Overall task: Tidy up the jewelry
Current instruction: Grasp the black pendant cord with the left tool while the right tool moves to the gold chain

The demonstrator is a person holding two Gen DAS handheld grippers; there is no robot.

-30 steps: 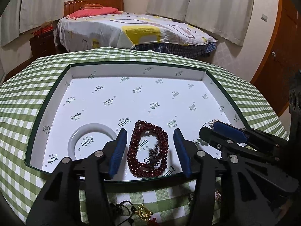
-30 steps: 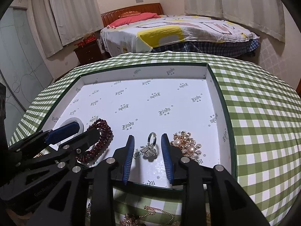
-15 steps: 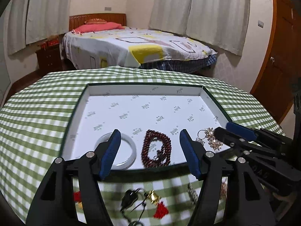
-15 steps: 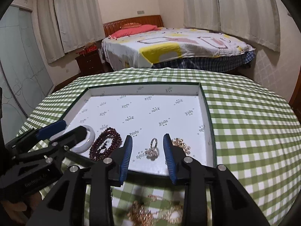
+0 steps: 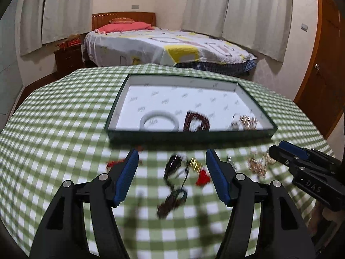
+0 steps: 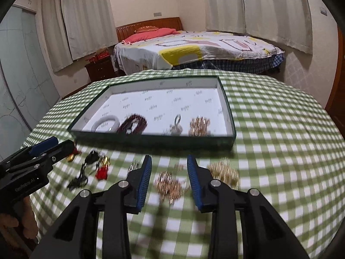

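Gold chain cluster on tablecloth between spread, empty right gripper fingers, untouched.

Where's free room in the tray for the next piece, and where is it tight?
The far half of the shallow green-edged tray, white lining behind the row, is bare. Crowded: its near edge, with white bangle, dark red bead bracelet, silver ring, gold brooch. Loose jewellery also crowds the cloth before the tray.

Checked table – tray, loose jewelry
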